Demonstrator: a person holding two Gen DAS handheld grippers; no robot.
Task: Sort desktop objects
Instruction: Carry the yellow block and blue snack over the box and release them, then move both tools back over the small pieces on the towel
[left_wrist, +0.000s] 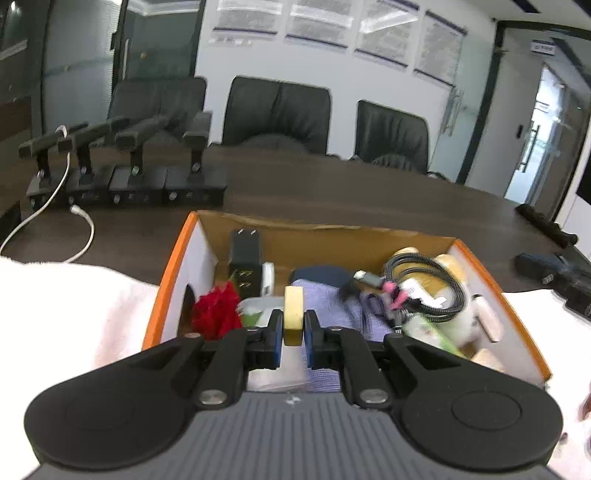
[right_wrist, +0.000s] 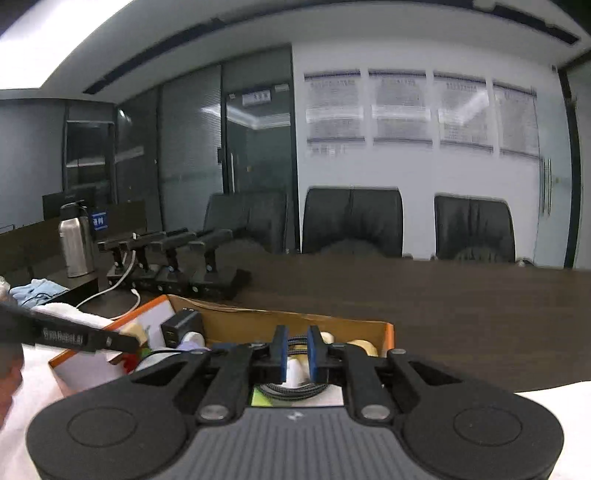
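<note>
My left gripper (left_wrist: 294, 320) is shut on a cream-yellow tape roll (left_wrist: 293, 314), held on edge over the orange-rimmed cardboard box (left_wrist: 173, 273). In the box lie a black charger (left_wrist: 244, 258), a red fuzzy item (left_wrist: 216, 314), a lilac cloth (left_wrist: 328, 306), a coiled braided cable (left_wrist: 424, 280) and a plush toy (left_wrist: 461, 295). My right gripper (right_wrist: 294, 349) hovers above the same box (right_wrist: 388, 332), its jaws a narrow gap apart with nothing between them; the cable (right_wrist: 291, 389) lies below. The left gripper's finger (right_wrist: 74, 336) with the tape roll (right_wrist: 135, 330) shows at left.
The box sits on a white cloth (left_wrist: 66, 306) on a dark wooden table (left_wrist: 332, 192). A row of black stands (left_wrist: 129, 177) with a white cable (left_wrist: 83, 236) is at the back left. Black tools (left_wrist: 554, 266) lie to the right. A steel flask (right_wrist: 75, 240) stands far left.
</note>
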